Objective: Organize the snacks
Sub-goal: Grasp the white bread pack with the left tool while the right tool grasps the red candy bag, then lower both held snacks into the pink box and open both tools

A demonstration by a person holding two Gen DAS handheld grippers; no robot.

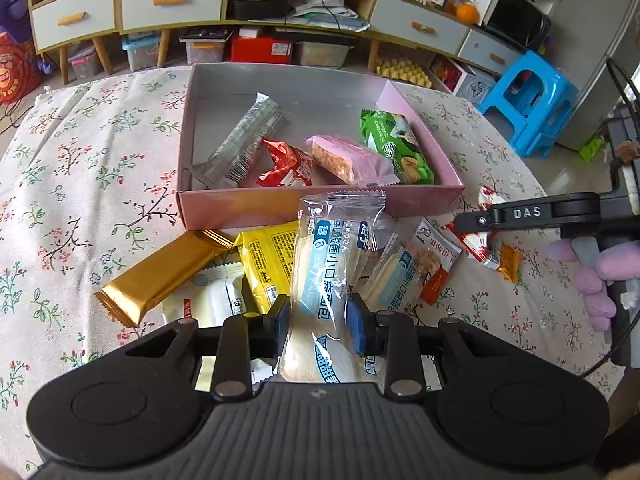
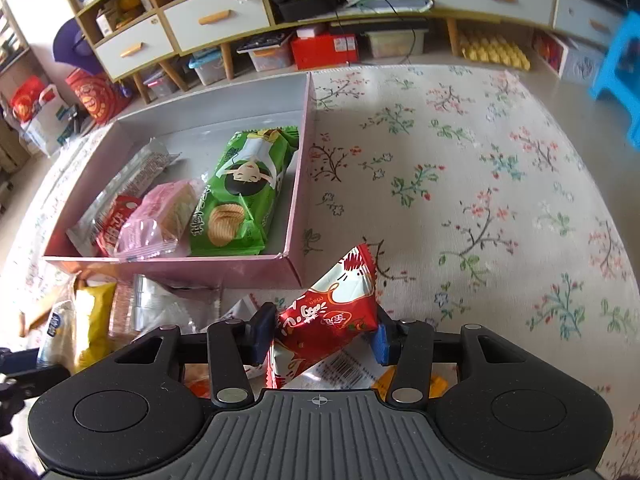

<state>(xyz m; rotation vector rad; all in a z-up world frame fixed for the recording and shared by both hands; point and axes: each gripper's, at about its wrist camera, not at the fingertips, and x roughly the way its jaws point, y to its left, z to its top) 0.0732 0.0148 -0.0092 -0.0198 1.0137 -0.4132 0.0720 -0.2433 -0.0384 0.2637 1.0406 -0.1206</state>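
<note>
My left gripper (image 1: pixel 320 316) is shut on a clear bread packet with a blue label (image 1: pixel 336 240), which stands up in front of the pink box (image 1: pixel 280 208). My right gripper (image 2: pixel 324 332) is shut on a red-and-white snack packet (image 2: pixel 340 300), just right of the pink box's (image 2: pixel 200 270) near corner. In the box lie a silver packet (image 1: pixel 244 140), a red packet (image 1: pixel 286 164), a pink packet (image 1: pixel 352 160) and a green crisp packet (image 1: pixel 396 148). A gold bar (image 1: pixel 160 276), a yellow packet (image 1: pixel 268 256) and a second bread packet (image 1: pixel 396 276) lie loose before the box.
A floral cloth (image 2: pixel 480 200) covers the table, bare to the right of the box. A gloved hand (image 1: pixel 592 280) holds the right gripper at the right edge of the left wrist view. Beyond the table stand a blue stool (image 1: pixel 532 100) and a low cabinet with drawers (image 1: pixel 172 4).
</note>
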